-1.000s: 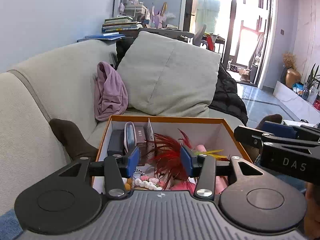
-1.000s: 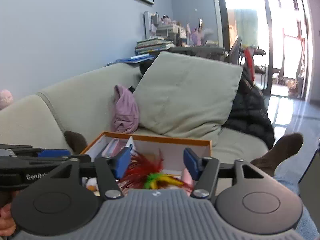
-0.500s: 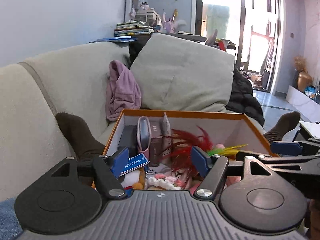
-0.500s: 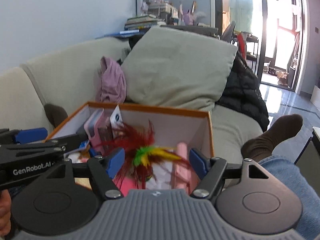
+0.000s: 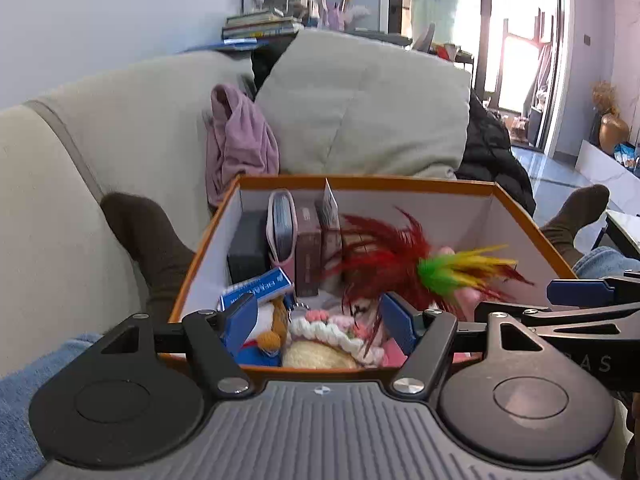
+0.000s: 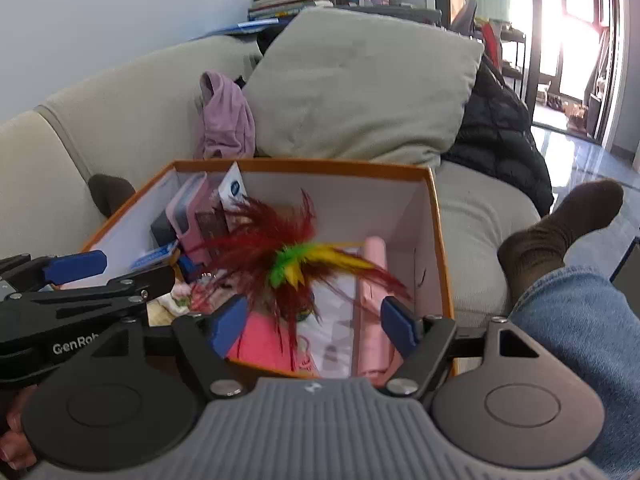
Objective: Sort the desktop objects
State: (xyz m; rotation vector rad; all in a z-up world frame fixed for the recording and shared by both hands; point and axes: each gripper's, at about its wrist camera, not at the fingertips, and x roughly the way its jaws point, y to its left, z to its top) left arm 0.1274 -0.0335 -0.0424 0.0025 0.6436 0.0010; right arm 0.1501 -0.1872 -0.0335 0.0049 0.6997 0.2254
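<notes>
Sofa [image 5: 120, 152] setting. Left gripper [image 5: 318, 322] and right gripper [image 6: 314, 326]: jaws wide apart, empty, hovering above orange box [image 6: 436, 240]. Inside: red feather toy [image 6: 276, 248], pink roll [image 6: 372, 300], upright small boxes [image 5: 308, 248], blue card [image 5: 256, 290], crochet toys [image 5: 320, 340].

Left gripper [image 5: 318, 318], jaws apart, above an orange box [image 5: 360, 181]. Red feather toy [image 5: 384, 264] at two o'clock, blue card [image 5: 256, 290] at ten o'clock, sofa cushion [image 5: 368, 100] at twelve.
</notes>
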